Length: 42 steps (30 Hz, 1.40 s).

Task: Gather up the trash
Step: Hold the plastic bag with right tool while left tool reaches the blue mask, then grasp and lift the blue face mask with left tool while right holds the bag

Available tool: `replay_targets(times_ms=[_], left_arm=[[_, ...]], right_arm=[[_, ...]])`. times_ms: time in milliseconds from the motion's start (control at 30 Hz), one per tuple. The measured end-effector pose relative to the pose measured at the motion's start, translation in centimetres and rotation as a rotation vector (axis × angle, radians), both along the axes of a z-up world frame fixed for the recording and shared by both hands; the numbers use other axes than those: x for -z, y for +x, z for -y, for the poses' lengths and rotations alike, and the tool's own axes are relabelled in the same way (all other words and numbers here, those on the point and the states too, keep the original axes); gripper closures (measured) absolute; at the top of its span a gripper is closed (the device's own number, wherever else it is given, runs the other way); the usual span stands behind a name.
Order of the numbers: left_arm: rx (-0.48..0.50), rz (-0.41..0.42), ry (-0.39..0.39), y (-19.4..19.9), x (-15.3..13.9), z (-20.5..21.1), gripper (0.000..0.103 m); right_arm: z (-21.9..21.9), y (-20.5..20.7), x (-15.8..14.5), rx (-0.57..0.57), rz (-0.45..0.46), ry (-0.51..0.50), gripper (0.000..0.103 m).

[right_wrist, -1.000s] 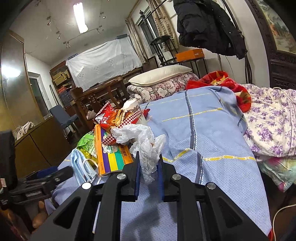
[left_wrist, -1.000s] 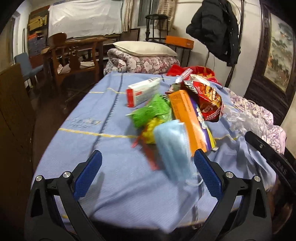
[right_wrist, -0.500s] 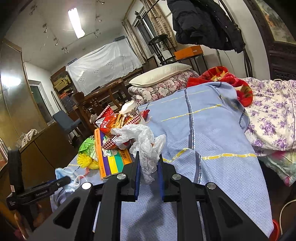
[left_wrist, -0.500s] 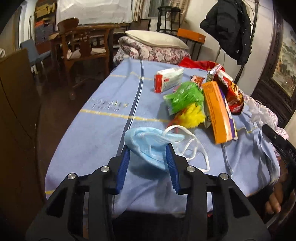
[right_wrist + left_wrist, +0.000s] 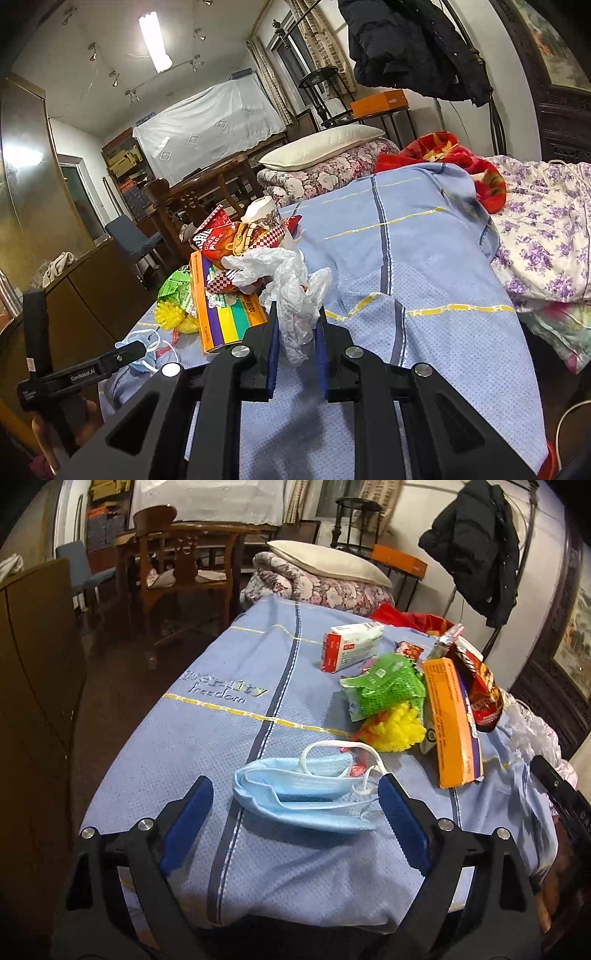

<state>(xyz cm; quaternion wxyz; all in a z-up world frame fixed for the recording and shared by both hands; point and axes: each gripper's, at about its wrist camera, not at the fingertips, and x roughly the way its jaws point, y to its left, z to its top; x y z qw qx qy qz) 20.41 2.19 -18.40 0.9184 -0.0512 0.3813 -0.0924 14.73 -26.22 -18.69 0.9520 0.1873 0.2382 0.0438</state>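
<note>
A blue face mask (image 5: 310,792) lies on the blue bed cover (image 5: 207,731), between the spread fingers of my open left gripper (image 5: 295,805). Beyond it lie a yellow wrapper (image 5: 399,727), a green packet (image 5: 384,688), an orange box (image 5: 448,720), a red snack bag (image 5: 480,690) and a white-red carton (image 5: 351,646). My right gripper (image 5: 297,339) is shut on a crumpled clear plastic bag (image 5: 291,291). The orange box (image 5: 225,306) and red snack bag (image 5: 236,236) sit just left of it. The mask also shows in the right wrist view (image 5: 144,347).
A wooden chair (image 5: 181,572) and dark cabinet (image 5: 33,686) stand left of the bed. A pillow (image 5: 325,561) on folded quilts lies at the far end. A floral sheet (image 5: 546,229) and red blanket (image 5: 447,155) lie to the right. A black coat (image 5: 413,48) hangs above.
My left gripper opened and let go of the mask, which now lies on the cover. The right gripper still holds the plastic bag and barely moved.
</note>
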Motion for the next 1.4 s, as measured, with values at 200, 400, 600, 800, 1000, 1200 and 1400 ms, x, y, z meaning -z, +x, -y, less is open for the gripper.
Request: replay_targets(times_ms=[200, 400, 600, 800, 1000, 1200, 1400], left_arm=[[-0.029, 0.0, -0.016, 0.3, -0.1, -0.6, 0.01], [-0.036, -0.001, 0.008, 1.2, -0.2, 0.4, 0.009], [-0.05, -0.038, -0.015, 1.8, 0.4, -0.1, 0.019], [0.031, 0.021, -0.026, 0.2, 0.0, 0.7, 0.049], [0.082, 0.088, -0.007, -2.0, -1.2, 2.0, 0.049], [0.115, 0.142, -0.023, -3.7, -3.5, 2.7, 0.049], [0.121, 0.183, -0.047, -5.5, -6.2, 2.5, 0.049]], right_arm=[[-0.1, 0.0, 0.1, -0.003, -0.001, 0.005, 0.083], [-0.5, 0.0, 0.1, -0.007, -0.001, -0.002, 0.083], [-0.5, 0.0, 0.2, -0.008, 0.0, 0.0, 0.083], [-0.5, 0.0, 0.2, -0.008, 0.001, 0.0, 0.084], [-0.6, 0.0, 0.2, -0.009, 0.002, 0.0, 0.085], [-0.6, -0.3, 0.0, -0.002, 0.011, -0.008, 0.085], [-0.4, -1.7, -1.8, -0.016, 0.03, -0.004, 0.086]])
